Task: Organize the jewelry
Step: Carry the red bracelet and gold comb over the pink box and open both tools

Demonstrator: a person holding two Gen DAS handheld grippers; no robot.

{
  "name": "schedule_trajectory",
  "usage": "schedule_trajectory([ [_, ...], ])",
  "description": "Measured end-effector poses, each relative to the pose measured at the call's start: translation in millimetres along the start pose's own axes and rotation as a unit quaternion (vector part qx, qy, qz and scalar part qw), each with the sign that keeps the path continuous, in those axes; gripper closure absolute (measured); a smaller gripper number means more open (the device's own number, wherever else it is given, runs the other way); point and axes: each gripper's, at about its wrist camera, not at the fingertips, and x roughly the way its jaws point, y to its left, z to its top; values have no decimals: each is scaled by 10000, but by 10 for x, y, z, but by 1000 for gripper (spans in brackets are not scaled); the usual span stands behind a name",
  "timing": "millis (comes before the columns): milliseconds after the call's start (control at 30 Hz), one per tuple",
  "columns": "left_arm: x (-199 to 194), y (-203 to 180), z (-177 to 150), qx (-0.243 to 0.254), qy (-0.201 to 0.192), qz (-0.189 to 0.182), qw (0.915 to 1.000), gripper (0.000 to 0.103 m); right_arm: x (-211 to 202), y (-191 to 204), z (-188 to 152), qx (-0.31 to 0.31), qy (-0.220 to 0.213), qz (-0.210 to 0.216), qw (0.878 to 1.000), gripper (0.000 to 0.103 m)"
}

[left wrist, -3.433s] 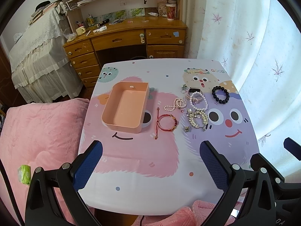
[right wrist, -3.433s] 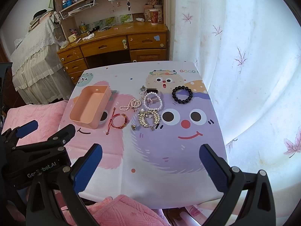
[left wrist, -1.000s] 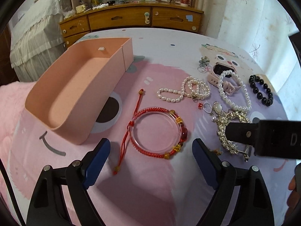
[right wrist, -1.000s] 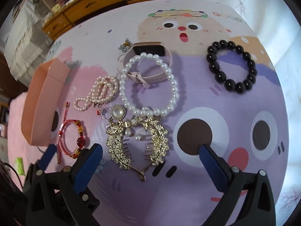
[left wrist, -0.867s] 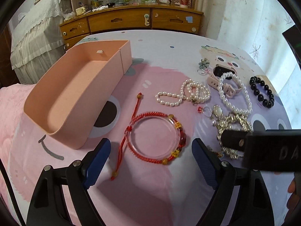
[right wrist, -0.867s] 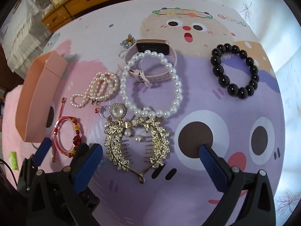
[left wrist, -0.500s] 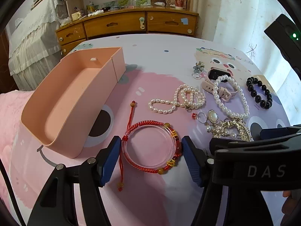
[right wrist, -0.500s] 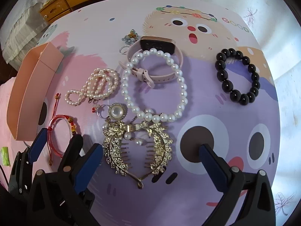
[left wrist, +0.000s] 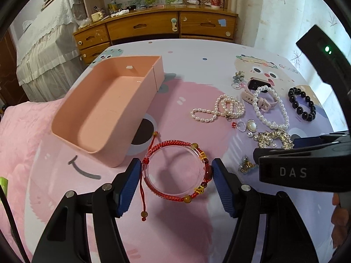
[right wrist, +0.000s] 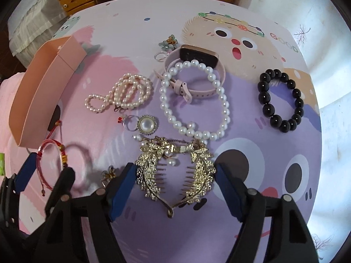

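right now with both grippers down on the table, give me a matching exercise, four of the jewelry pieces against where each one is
Things:
1. red bangle
2. gold hair comb
3. black bead bracelet
4. pink watch

Places:
A. partly under the big pearl bracelet
B. between the left gripper jaws
C. alone at the table's right side
D. between the right gripper jaws

Pairs: 1-B, 2-D, 3-C, 4-A

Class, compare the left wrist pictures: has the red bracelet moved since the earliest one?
Yes. The left gripper is shut on the red bracelet, which now hangs off the table, its shadow apart below it, still right of the pink box.
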Motion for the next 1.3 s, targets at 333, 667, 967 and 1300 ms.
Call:
schedule_trajectory([
  [333, -427, 207, 196, 260, 99, -357, 9990, 39, -331, -79, -239, 216, -87, 759, 9968, 28],
  [667, -754, 682, 457, 516, 101, -908, 9945, 39, -842, 316, -298, 157, -1022, 1246, 9868, 28],
  [967, -771, 1332, 761, 982, -201, -1219, 9875, 39, -1292, 766, -59, 349, -2179, 1174, 9682, 28],
  [1300, -346, 1768, 1020, 1153, -318, -1791, 9765, 39, -1435, 1418, 349, 327, -2765, 1064, 9545, 28],
])
